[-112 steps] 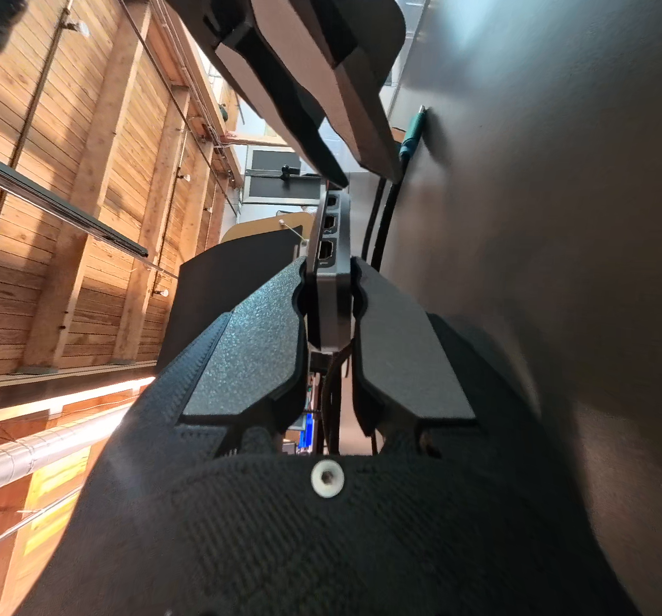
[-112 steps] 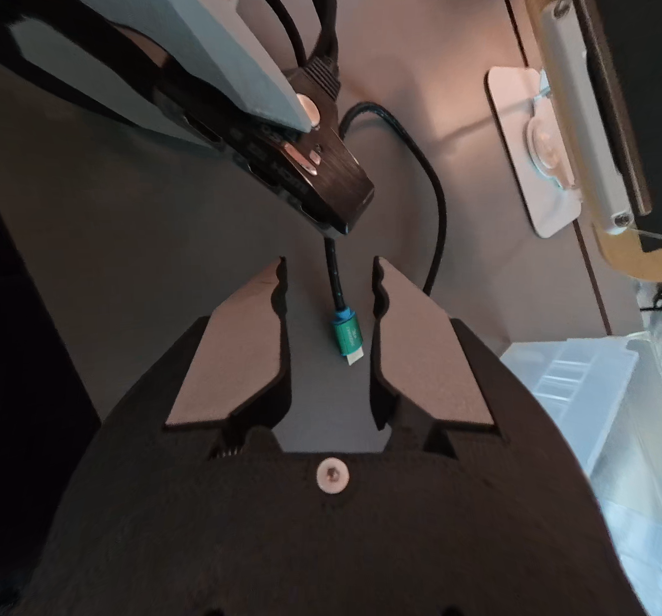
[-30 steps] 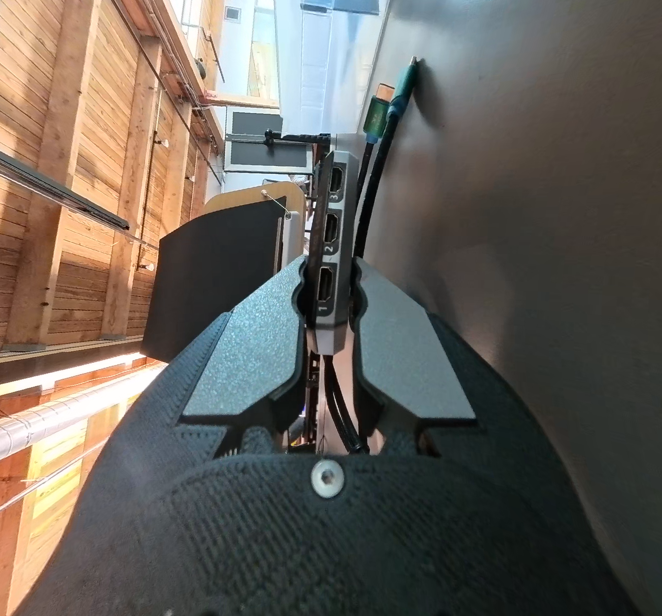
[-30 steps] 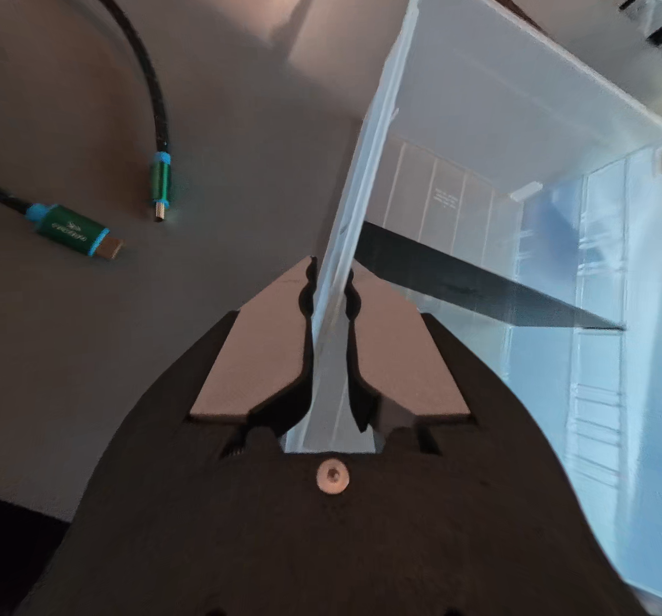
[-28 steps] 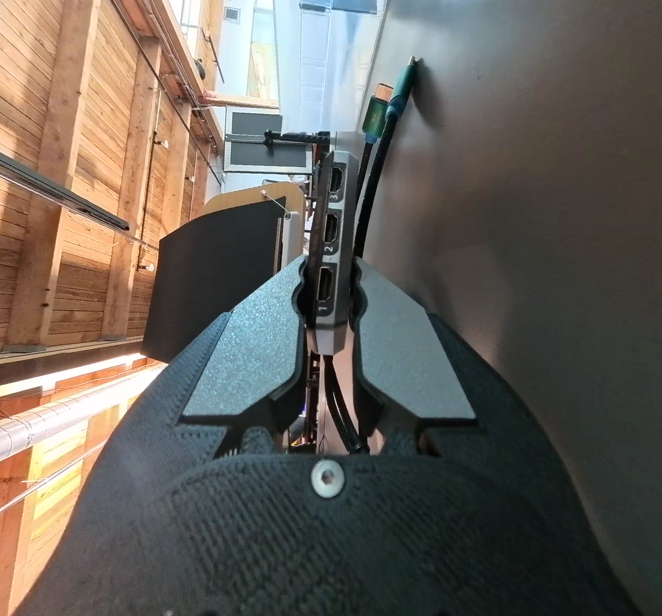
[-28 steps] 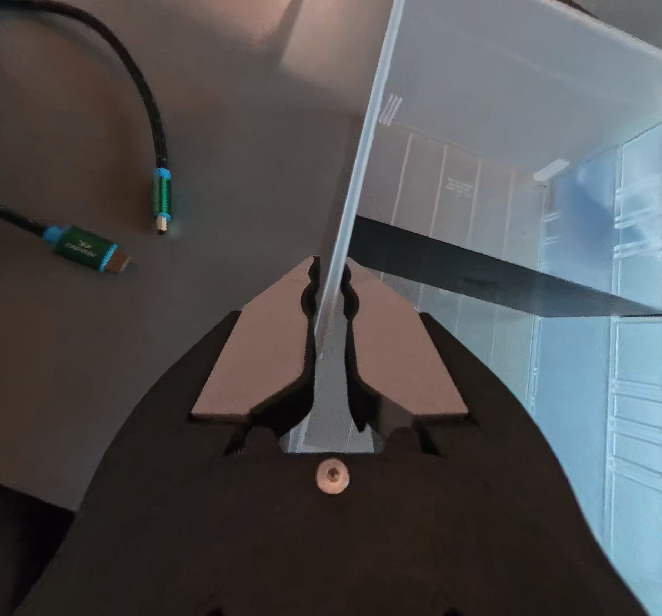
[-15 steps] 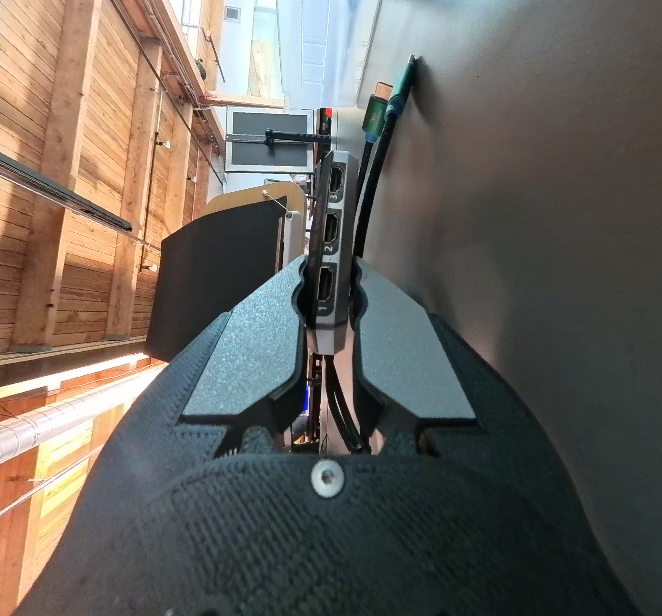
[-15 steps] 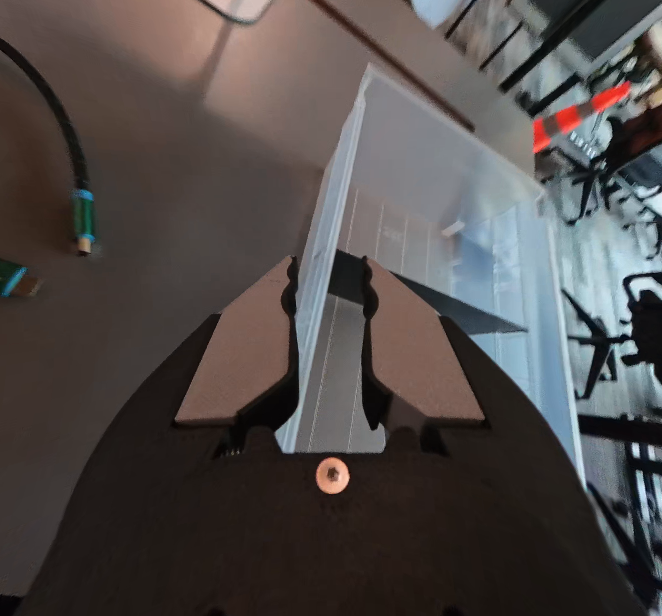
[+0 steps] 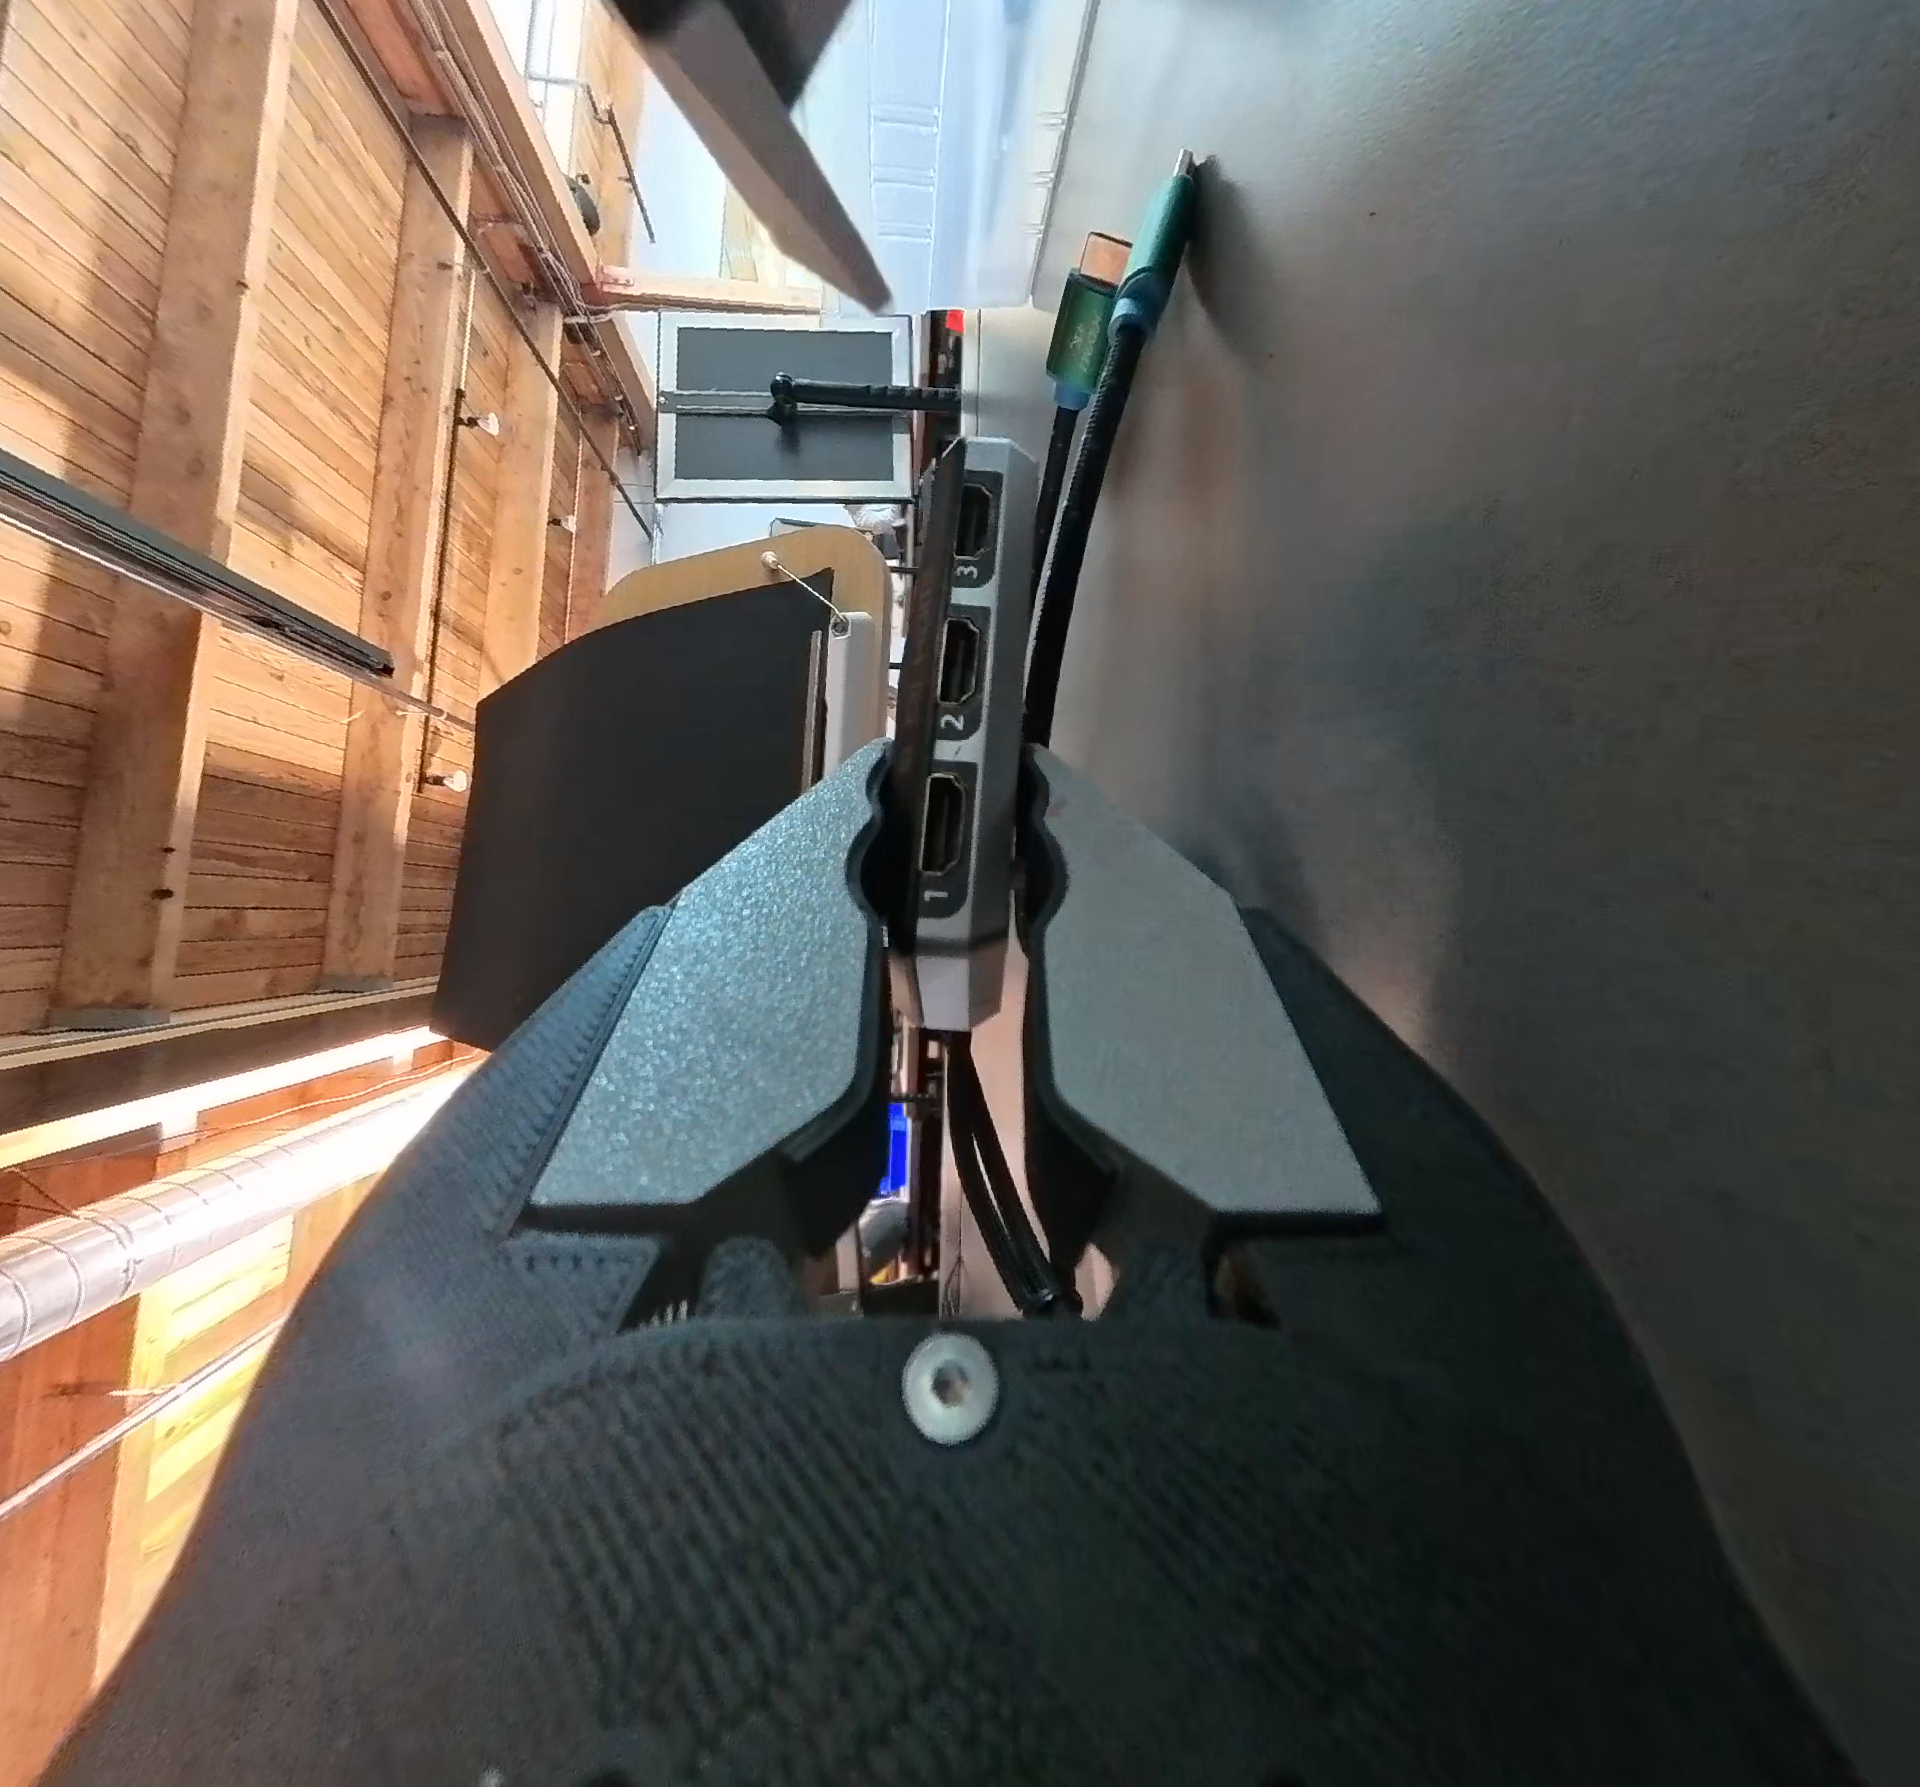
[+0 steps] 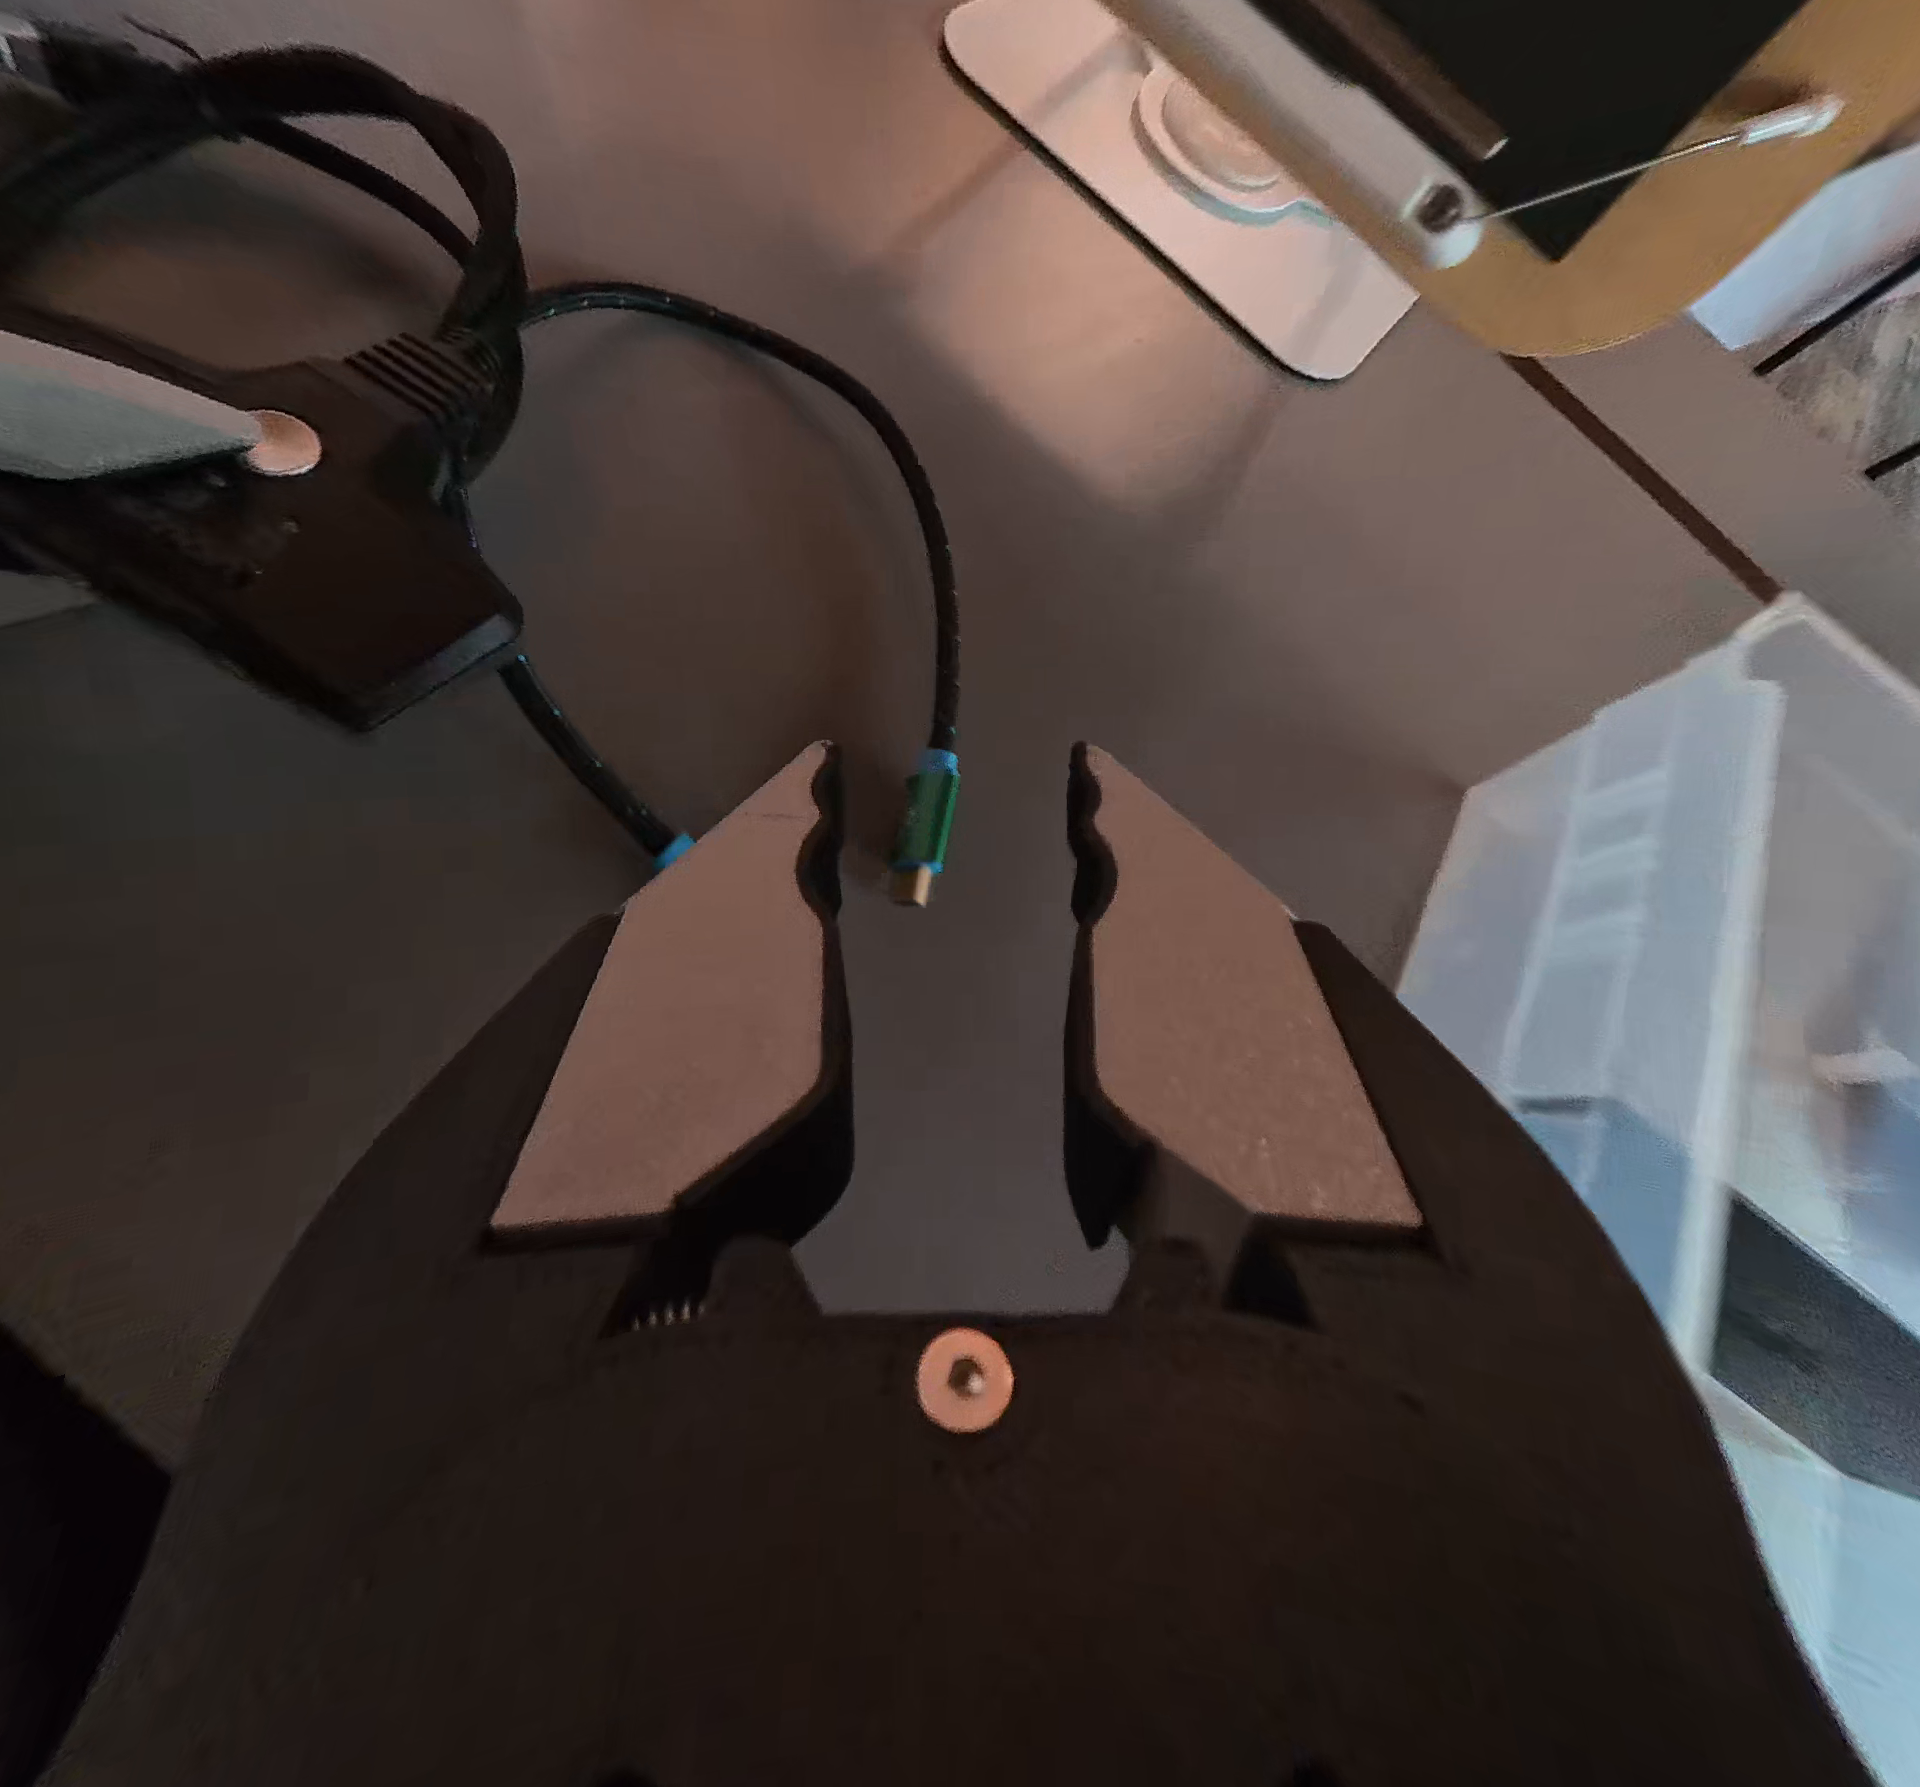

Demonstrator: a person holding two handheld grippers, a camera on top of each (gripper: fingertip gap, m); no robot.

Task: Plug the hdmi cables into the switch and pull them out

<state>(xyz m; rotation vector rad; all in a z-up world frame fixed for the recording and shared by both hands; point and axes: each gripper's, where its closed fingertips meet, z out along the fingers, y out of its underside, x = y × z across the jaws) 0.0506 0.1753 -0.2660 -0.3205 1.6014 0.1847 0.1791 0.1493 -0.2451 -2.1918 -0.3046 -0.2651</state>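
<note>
The left gripper clamps the switch edgewise, both pads pressed to its flat faces, three ports showing and unoccupied. The right gripper hangs above the grey table, jaws apart, holding nothing. One green HDMI plug lies on the table under that gap; a second cable runs beneath the left finger.

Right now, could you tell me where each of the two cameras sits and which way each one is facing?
Left wrist view: on the left gripper, rolled sideways, looking along the tabletop; own fingers clamp the switch.
Right wrist view: on the right gripper, looking down at the table; own fingers spread open over a green plug, not touching it.
Shared: switch, both green plugs, the clear bin, and each shows the other gripper.
</note>
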